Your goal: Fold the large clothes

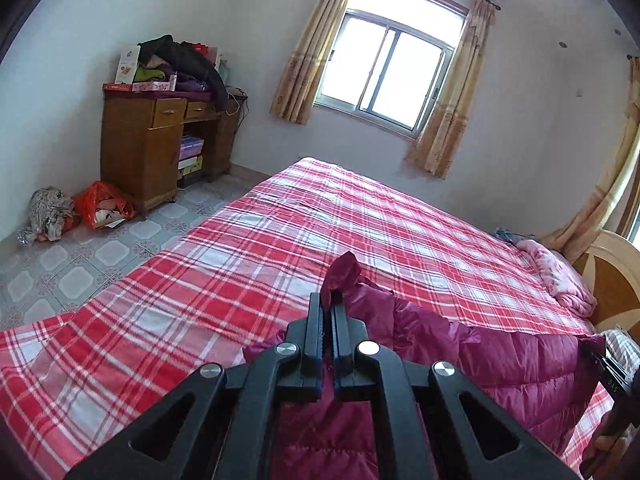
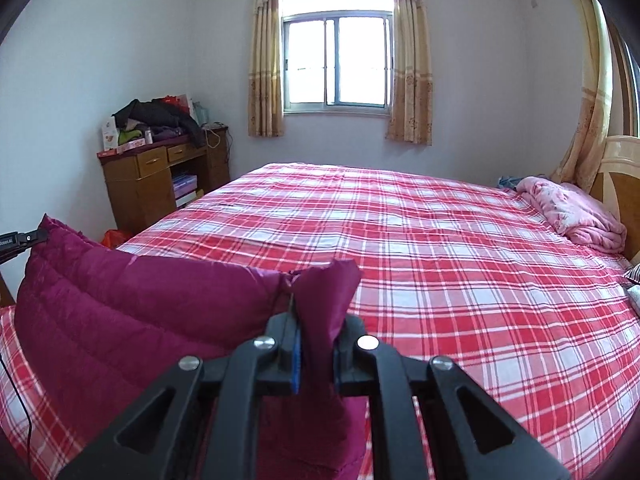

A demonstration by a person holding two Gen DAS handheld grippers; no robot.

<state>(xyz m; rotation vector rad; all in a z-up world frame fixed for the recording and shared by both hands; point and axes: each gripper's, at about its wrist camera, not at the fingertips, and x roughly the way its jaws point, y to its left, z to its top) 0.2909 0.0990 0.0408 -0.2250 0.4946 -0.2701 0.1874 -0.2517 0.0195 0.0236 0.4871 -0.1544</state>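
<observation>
- The left tool (image 1: 331, 304) was clamped nearly flat on a corner of the magenta quilted down jacket (image 1: 500, 364), a tuft of fabric poking up past its tips.
- The right tool (image 2: 316, 320) was closed on a thicker wad of the same jacket, its jaws a little apart around the bunched cloth.
- The jacket hung between the two tools above the near edge of the bed (image 2: 440, 248), with its lower part draped onto the red plaid sheet (image 1: 248, 240) — neither fully lifted nor laid out.
- Judged step: carrying the held edge up and forward to spread or fold the garment over the bed.
- To do it well, both hands probably needed to travel at the same height and pace, keeping the edge between them taut so the padded shell did not sag or twist.
- The slick fabric could creep out of the thin left pinch — a steady pull, not a snap, looked safer.
- Setting it down well short of the pink blanket (image 2: 576, 216) by the headboard would leave open sheet for the fold.
- The far hem should land flat before either grip lets go.
</observation>
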